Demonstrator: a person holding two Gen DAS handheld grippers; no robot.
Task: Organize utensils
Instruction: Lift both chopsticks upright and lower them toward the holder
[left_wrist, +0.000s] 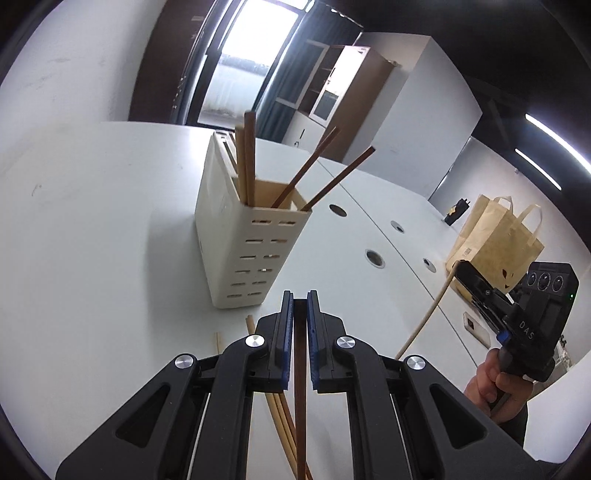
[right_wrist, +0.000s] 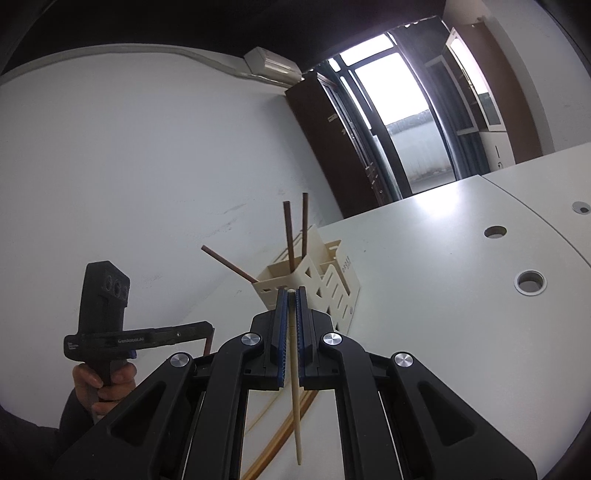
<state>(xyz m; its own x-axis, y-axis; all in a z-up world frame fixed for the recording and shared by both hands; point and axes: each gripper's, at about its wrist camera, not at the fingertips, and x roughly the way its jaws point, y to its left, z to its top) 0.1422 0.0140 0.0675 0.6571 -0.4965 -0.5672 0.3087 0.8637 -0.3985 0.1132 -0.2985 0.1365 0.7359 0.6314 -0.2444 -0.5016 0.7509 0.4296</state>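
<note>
A cream slotted utensil holder (left_wrist: 236, 236) stands on the white table and holds several dark and light chopsticks (left_wrist: 248, 158). It also shows in the right wrist view (right_wrist: 325, 280). My left gripper (left_wrist: 300, 306) is shut on a dark brown chopstick (left_wrist: 300, 387), in front of the holder. My right gripper (right_wrist: 291, 299) is shut on a pale chopstick (right_wrist: 295, 387), close to the holder; it also shows in the left wrist view (left_wrist: 461, 266). Loose light chopsticks (left_wrist: 280, 417) lie on the table below the left gripper.
The white table (left_wrist: 92, 229) has round cable holes (left_wrist: 375, 257). A brown paper bag (left_wrist: 491, 240) stands at its far right, with a small dark object (left_wrist: 458, 211) behind it. A white wall (right_wrist: 129, 166) runs along the table's left side.
</note>
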